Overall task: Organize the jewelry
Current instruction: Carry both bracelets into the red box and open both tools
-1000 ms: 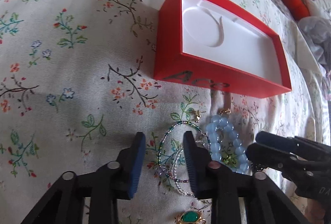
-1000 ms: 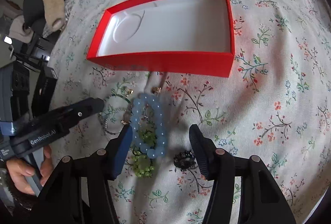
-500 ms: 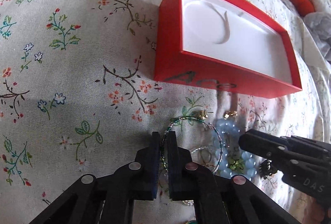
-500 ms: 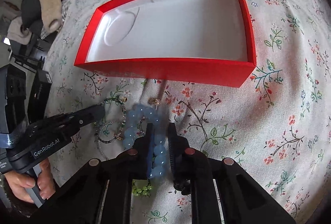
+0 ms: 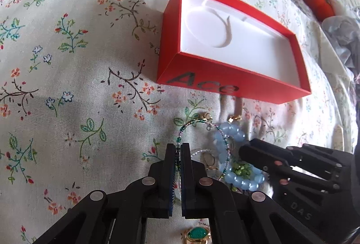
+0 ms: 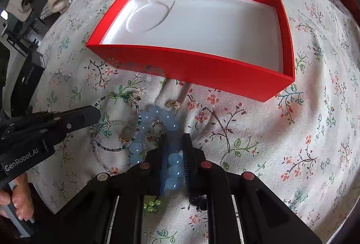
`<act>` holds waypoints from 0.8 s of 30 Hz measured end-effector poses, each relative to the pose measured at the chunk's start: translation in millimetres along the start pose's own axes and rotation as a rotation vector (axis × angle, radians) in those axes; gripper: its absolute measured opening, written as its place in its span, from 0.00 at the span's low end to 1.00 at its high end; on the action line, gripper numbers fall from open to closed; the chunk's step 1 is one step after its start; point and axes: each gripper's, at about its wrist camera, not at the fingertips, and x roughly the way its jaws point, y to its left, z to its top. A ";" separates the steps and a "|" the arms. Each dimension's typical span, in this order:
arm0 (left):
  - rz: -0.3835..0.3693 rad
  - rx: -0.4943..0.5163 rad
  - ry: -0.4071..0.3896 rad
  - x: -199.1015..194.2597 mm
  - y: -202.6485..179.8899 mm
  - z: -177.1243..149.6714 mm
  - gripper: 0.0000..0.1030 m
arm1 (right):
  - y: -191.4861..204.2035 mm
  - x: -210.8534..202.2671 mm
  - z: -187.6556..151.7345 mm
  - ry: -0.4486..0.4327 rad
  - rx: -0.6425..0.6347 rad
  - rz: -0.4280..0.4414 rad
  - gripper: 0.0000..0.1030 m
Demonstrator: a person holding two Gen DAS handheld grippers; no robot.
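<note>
1. We see a bed under a cream floral-print bedspread point(image 5: 67, 86); an open red cardboard box with white moulded lining point(image 6: 202, 68) sits on it.
2. Left tool point(image 5: 178, 149) pinches the thin green-and-purple seed-bead bracelet point(image 5: 191, 124). Right tool point(image 6: 175, 142) clamps the pale blue round-bead bracelet point(image 6: 174, 159), near the box's front wall.
3. Small gold pieces between the bracelets are hard to make out; a green-stone gold piece point(image 5: 196, 233) is cut off.

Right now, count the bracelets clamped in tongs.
2. The blue bead bracelet is in the right tongs; the thin green beaded bracelet is in the left tongs. None seems hidden.
</note>
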 end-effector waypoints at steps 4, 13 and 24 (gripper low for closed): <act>-0.016 0.010 -0.021 -10.5 -0.8 -2.5 0.00 | -0.2 -7.0 0.0 -0.009 0.026 0.009 0.11; -0.064 0.002 -0.078 -36.5 -5.7 -1.5 0.00 | -0.1 -48.5 -6.7 -0.101 0.072 0.058 0.11; -0.089 0.036 -0.168 -66.1 -31.3 8.8 0.00 | 10.2 -97.0 -8.9 -0.217 0.076 0.073 0.11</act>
